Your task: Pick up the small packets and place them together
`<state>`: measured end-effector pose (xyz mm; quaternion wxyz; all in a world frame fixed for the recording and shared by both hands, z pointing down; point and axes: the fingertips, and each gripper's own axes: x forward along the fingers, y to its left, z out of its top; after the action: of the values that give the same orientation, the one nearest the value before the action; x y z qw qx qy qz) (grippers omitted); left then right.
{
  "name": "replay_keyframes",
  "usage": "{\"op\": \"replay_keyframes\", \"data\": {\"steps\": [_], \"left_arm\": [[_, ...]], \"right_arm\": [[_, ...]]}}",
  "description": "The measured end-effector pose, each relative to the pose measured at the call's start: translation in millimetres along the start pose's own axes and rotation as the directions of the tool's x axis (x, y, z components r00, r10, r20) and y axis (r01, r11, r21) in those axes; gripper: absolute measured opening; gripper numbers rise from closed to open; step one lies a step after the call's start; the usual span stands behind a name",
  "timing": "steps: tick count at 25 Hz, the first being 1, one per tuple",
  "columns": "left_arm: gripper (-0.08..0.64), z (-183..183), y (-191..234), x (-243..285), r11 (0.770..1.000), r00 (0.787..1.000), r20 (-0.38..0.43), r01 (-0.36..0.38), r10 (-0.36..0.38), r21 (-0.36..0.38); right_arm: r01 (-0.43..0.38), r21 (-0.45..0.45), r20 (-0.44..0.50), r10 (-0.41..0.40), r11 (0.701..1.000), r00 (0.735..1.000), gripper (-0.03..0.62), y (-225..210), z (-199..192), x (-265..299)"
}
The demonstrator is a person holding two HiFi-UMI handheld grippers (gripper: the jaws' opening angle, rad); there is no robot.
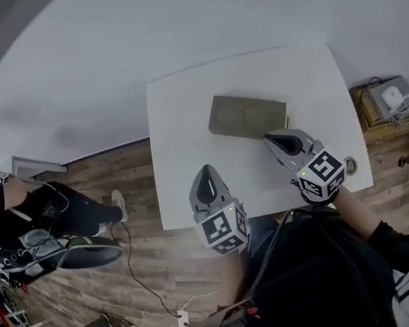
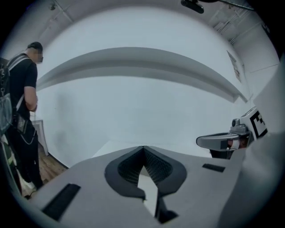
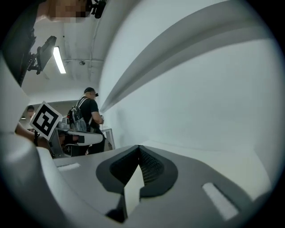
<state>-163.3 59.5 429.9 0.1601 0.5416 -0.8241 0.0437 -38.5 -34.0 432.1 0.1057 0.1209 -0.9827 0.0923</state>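
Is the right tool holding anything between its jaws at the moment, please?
No, the right tool is shut, its jaws meeting at the tips with nothing gripped between them.

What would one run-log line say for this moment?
left gripper: shut, empty | right gripper: shut, empty, tip near grey flat box | both over white table

Legible text: none. Only black-and-white square markers (image 1: 223,229), on the cubes of the left gripper (image 1: 205,171) and the right gripper (image 1: 270,139); no letters, numbers or brands.
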Motion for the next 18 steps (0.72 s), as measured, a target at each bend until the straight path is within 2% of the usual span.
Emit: {"op": "replay_keyframes", "data": {"steps": [2,6,11,14,16,18], "left_arm": [[-0.003,1.9,-8.3,27.0,0.996,0.996,-0.015,0.085,-0.085,0.014],[-0.003,0.1,-27.0,62.9,0.969,0.97,-0.044,0.242,-0.24,0.053],[-0.003,-7.4,-63.9,95.3,0.919,0.92,-0.11,0.385,-0.376,0.083],[-0.003,-22.0,-87.0,101.4,0.898,0.897,-0.151,0.43,-0.415,0.094],[-0.003,-30.4,-100.8,106.2,0.887,0.884,-0.179,0.452,-0.432,0.093],[-0.003,-38.8,-114.0,110.6,0.881,0.872,-0.206,0.467,-0.444,0.08]], "right_arm": [[0.091,0.027,0.001,-0.091,0.995,0.996,0.0,-20.4,-2.9,-1.9],[0.252,0.05,0.001,-0.253,0.966,0.968,0.0,-48.2,-10.8,-13.0],[0.416,0.07,-0.026,-0.415,0.907,0.91,0.0,-85.6,-22.8,-44.0],[0.449,0.07,-0.06,-0.445,0.891,0.893,0.0,-99.1,-39.5,-66.4],[0.423,0.05,-0.106,-0.416,0.905,0.903,0.0,-104.8,-50.8,-72.9],[0.363,0.023,-0.162,-0.355,0.931,0.921,0.0,-108.8,-62.7,-74.9]]}}
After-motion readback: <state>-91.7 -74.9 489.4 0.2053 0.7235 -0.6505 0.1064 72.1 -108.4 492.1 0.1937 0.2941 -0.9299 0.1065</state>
